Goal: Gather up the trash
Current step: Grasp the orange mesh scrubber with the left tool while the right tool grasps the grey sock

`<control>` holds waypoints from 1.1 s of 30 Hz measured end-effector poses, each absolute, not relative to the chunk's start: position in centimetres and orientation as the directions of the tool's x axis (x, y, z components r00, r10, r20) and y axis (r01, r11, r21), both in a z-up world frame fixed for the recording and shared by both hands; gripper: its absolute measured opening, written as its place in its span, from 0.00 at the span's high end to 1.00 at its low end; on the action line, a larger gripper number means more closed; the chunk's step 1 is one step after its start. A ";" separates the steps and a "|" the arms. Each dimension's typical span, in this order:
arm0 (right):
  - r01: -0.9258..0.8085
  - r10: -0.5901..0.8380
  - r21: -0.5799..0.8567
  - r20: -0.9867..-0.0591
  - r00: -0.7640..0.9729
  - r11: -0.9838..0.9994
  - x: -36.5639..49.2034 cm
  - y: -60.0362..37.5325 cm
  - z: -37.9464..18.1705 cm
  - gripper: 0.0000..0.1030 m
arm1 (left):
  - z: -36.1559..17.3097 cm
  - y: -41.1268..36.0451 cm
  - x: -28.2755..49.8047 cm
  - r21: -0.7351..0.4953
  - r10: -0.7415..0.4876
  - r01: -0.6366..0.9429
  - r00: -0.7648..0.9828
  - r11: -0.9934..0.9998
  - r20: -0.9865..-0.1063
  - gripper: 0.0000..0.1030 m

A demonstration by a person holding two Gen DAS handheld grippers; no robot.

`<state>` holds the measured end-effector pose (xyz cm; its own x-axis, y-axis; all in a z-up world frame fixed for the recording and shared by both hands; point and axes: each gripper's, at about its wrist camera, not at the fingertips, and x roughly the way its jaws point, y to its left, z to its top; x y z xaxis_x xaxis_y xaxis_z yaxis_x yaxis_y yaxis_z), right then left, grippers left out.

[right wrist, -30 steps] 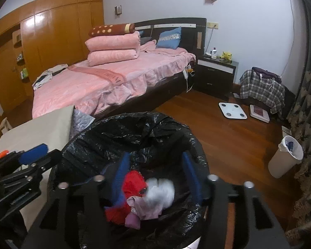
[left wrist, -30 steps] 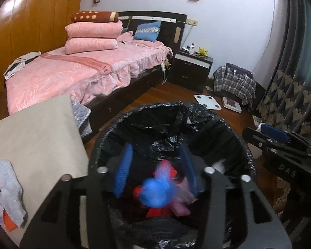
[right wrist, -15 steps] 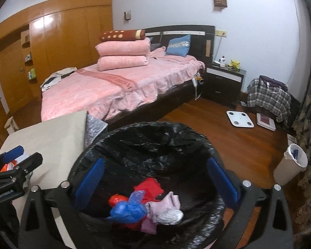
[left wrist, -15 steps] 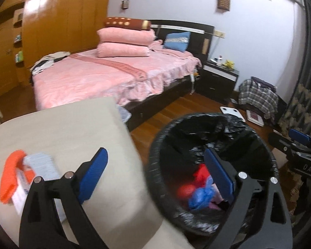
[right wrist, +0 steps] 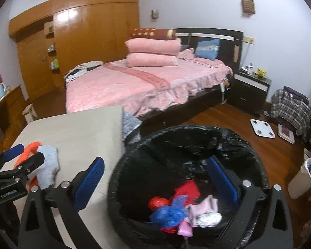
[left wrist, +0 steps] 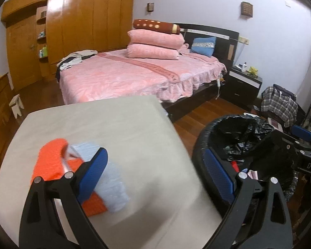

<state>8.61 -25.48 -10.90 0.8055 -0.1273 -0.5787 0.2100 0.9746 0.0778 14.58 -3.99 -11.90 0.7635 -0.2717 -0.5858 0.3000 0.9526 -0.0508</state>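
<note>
On my screens: left gripper (left wrist: pixel 155 172), jaws wide apart and empty, over the beige worktop (left wrist: pixel 114 124) beside orange and pale-blue trash (left wrist: pixel 58 161). Right gripper (right wrist: pixel 155 178), jaws wide apart, empty, above the black-lined bin (right wrist: pixel 176 137) holding red, blue and pink scraps (right wrist: pixel 176 207).

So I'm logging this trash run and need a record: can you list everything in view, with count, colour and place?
Bin: one, black liner, on the floor right of the table.
Binned trash: several pieces, red, blue, pink, white, in the bin's bottom.
Table: one, beige, left of the bin.
Table trash: an orange and a pale blue piece, near the table's front left.
Bed: one, pink cover, behind the table.
Pillows: two pink, stacked on the bed.
Nightstand: one, dark, right of the bed.
Scale: one, white, on the floor.
Small bin: one, white, far right.
Left gripper: jaws open, empty.
Right gripper: jaws open, empty.
</note>
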 end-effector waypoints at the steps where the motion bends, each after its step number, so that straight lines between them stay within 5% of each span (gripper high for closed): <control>1: 0.201 -0.121 0.078 -0.577 0.808 0.976 8.8 -25.0 -10.8 0.06 | -11.9 -3.5 14.5 -0.051 -0.265 0.292 0.766 0.955 -0.585 0.11; 18: 0.038 0.019 0.091 -0.555 0.832 0.995 12.7 -16.0 -11.3 0.06 | -12.2 7.1 14.1 -0.032 -0.093 0.091 0.820 0.995 -0.564 0.11; 33: -0.060 0.106 0.097 -0.582 0.807 0.993 17.0 -9.8 -14.1 0.08 | -15.5 14.3 18.0 -0.041 0.003 -0.037 0.776 0.998 -0.630 0.12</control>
